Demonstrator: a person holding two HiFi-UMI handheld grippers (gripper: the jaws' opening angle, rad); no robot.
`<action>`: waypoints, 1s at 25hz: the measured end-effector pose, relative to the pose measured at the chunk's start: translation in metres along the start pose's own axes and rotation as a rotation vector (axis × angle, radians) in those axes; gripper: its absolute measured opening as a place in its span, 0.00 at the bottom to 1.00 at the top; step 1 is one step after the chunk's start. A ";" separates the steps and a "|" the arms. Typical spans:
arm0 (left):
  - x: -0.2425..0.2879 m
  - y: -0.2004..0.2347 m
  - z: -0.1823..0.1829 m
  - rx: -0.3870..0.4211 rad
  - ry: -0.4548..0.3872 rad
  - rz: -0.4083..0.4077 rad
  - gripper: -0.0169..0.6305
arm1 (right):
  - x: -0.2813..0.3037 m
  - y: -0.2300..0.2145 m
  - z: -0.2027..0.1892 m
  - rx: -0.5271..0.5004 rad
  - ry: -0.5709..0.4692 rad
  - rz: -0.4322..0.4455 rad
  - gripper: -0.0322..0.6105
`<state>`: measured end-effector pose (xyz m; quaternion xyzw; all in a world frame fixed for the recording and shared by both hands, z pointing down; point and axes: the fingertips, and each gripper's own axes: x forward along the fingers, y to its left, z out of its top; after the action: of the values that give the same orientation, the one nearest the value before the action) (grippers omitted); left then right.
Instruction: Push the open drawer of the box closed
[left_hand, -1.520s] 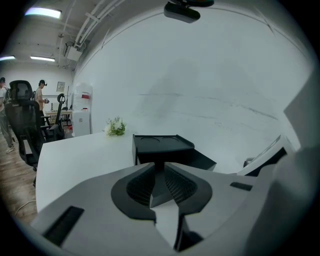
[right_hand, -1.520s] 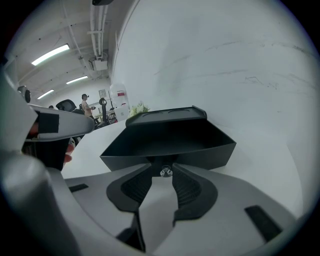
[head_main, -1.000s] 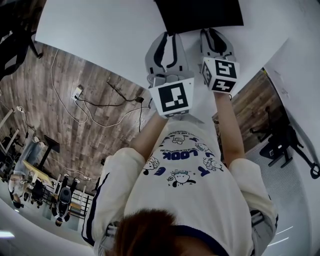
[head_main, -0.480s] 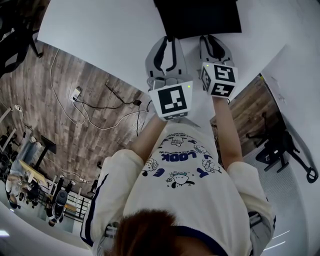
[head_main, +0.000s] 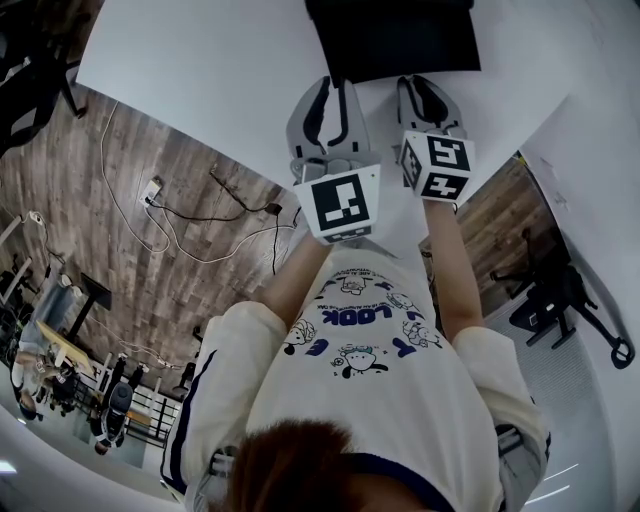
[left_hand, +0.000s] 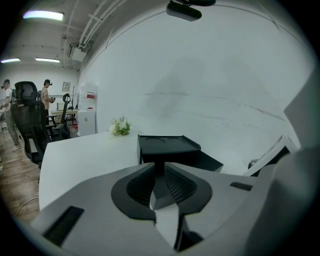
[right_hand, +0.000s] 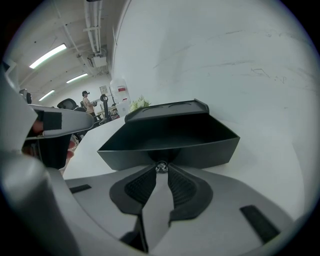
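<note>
A black box (head_main: 392, 40) stands on the white table (head_main: 200, 70). Its open drawer (right_hand: 170, 135) fills the right gripper view, empty and dark grey. The drawer's small knob (right_hand: 161, 167) sits between the tips of my right gripper (right_hand: 161, 169), whose jaws are narrow and close around it. My right gripper (head_main: 425, 82) reaches the box's front. My left gripper (head_main: 333, 82) is beside it, just short of the box (left_hand: 167, 147). The left gripper (left_hand: 159, 172) is shut with nothing between its fingers. The pulled-out drawer (left_hand: 205, 161) shows to its right.
A small bunch of flowers (left_hand: 120, 126) stands at the far end of the table. A white wall runs behind the box. An office chair (left_hand: 30, 115) is past the table's left edge, with people far off. Cables (head_main: 200, 215) lie on the wood floor.
Box and grippers have slid slightly down in the head view together. Both grippers stay at the box's front, and I see no clear movement of the drawer.
</note>
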<state>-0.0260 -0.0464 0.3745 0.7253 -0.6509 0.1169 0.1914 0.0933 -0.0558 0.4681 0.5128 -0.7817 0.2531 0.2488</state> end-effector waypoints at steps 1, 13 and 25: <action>0.000 0.000 0.001 -0.001 0.000 0.000 0.13 | 0.000 0.001 0.001 0.002 0.000 0.002 0.19; 0.012 0.014 0.007 0.010 -0.010 0.014 0.13 | 0.001 0.003 0.005 0.055 -0.038 -0.023 0.18; 0.089 0.068 0.042 0.066 0.057 0.029 0.13 | 0.000 0.003 0.003 0.060 -0.031 -0.020 0.18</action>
<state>-0.0850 -0.1501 0.3822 0.7180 -0.6514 0.1617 0.1843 0.0904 -0.0569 0.4660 0.5318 -0.7723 0.2661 0.2236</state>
